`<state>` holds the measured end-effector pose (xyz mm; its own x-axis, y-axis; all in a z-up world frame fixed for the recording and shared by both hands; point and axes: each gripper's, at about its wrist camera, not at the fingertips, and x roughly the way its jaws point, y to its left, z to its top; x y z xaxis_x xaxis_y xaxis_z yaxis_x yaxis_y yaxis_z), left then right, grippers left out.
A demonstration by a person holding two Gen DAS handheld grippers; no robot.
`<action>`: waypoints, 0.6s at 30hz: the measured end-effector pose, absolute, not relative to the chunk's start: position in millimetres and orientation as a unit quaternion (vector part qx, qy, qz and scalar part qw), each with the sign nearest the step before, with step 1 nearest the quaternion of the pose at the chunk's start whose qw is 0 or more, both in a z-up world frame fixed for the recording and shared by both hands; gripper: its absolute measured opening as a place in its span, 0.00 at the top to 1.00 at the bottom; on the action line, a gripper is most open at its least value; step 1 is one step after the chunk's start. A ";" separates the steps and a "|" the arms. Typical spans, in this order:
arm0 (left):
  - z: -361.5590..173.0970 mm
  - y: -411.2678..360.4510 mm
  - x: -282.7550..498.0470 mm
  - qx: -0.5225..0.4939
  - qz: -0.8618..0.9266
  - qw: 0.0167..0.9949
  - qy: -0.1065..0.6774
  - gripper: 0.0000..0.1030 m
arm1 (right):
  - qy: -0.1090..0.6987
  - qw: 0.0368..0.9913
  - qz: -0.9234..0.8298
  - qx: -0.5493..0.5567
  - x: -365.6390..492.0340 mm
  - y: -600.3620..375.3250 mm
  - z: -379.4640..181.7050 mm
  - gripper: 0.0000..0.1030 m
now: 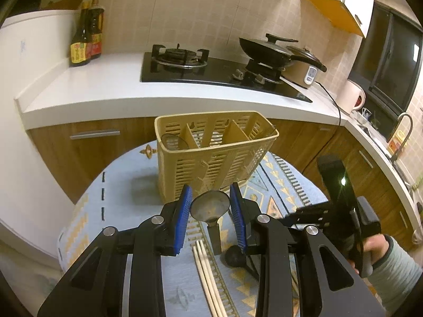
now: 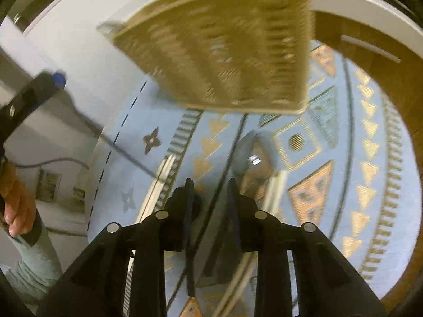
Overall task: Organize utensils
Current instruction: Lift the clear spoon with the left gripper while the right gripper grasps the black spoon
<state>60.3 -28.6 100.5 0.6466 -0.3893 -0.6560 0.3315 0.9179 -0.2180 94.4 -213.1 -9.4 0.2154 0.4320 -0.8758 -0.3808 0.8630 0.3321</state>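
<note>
on the left the left claw (image 1: 210, 206) hangs above the table (image 1: 127, 185) with its blue pads (image 1: 185, 206) apart, and a metal spoon (image 1: 210, 206) sits between them; i cannot tell if the pads press it. behind it stands the beige utensil basket (image 1: 211, 158), with three compartments. a pair of chopsticks (image 1: 206, 272) lies on the blue patterned cloth (image 1: 277, 192). on the right the right claw (image 2: 210, 185) is released, holding nothing, above another spoon (image 2: 253, 158) on the cloth.

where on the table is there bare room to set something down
Bare cloth left of the basket, out to the dashed border, and a strip right of it. Crowded in front: spoon, chopsticks and black utensil lie close together.
</note>
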 end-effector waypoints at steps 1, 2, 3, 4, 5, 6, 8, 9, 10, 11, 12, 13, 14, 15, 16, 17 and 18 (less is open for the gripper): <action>99.1 -28.5 60.5 -0.037 -0.200 0.906 0.371 0.73 | 0.572 0.774 0.271 0.013 89.6 -206.3 -10.7 0.77; 97.8 -28.5 60.5 -0.036 -0.201 0.906 0.371 0.73 | 0.575 0.770 0.277 -0.003 84.1 -197.6 -12.8 0.77; 97.0 -28.2 60.8 -0.037 -0.202 0.906 0.372 0.73 | 0.581 0.764 0.279 -0.020 79.5 -189.6 -16.0 0.77; 96.1 -28.1 61.7 -0.037 -0.203 0.905 0.372 0.73 | 0.586 0.759 0.281 -0.032 76.1 -183.1 -19.4 0.77; 95.5 -28.0 62.2 -0.038 -0.204 0.905 0.372 0.73 | 0.593 0.754 0.281 -0.043 73.0 -176.2 -24.1 0.77; 95.1 -27.7 62.6 -0.038 -0.204 0.905 0.372 0.73 | 0.597 0.751 0.278 -0.050 71.6 -172.4 -27.6 0.77; 95.2 -27.5 62.5 -0.036 -0.203 0.905 0.371 0.73 | 0.600 0.751 0.267 -0.066 70.0 -165.3 -35.0 0.76; 95.2 -27.2 62.9 -0.036 -0.203 0.905 0.371 0.73 | 0.600 0.752 0.264 -0.071 69.0 -163.8 -36.7 0.74; 94.9 -26.6 63.1 -0.035 -0.203 0.905 0.371 0.73 | 0.599 0.754 0.259 -0.077 68.7 -161.6 -37.9 0.72; 94.6 -25.8 63.1 -0.036 -0.204 0.905 0.371 0.73 | 0.597 0.756 0.257 -0.079 67.7 -158.7 -37.6 0.66; 94.1 -25.0 63.4 -0.036 -0.204 0.905 0.371 0.73 | 0.595 0.758 0.254 -0.080 67.7 -157.3 -38.4 0.54; 93.4 -23.9 64.2 -0.036 -0.203 0.905 0.372 0.73 | 0.593 0.761 0.251 -0.082 70.3 -154.6 -37.6 0.51; 92.9 -22.8 64.3 -0.037 -0.203 0.905 0.372 0.73 | 0.588 0.765 0.249 -0.086 69.8 -151.8 -37.9 0.50; 92.7 -22.6 64.5 -0.037 -0.203 0.905 0.373 0.73 | 0.586 0.767 0.244 -0.098 68.8 -148.3 -38.6 0.50; 92.2 -21.9 64.6 -0.037 -0.203 0.904 0.373 0.73 | 0.587 0.766 0.239 -0.107 70.0 -143.9 -42.7 0.50; 91.6 -21.3 65.0 -0.037 -0.203 0.904 0.374 0.73 | 0.589 0.765 0.234 -0.113 70.0 -141.6 -45.0 0.50; 91.2 -21.0 65.6 -0.037 -0.203 0.904 0.374 0.73 | 0.587 0.767 0.234 -0.114 69.6 -140.9 -45.0 0.51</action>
<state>65.6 -21.0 91.2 0.6375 -0.3949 -0.6615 0.3396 0.9148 -0.2188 69.6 -140.9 -45.0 0.2027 0.2243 -0.9532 -0.4922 0.8648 0.0988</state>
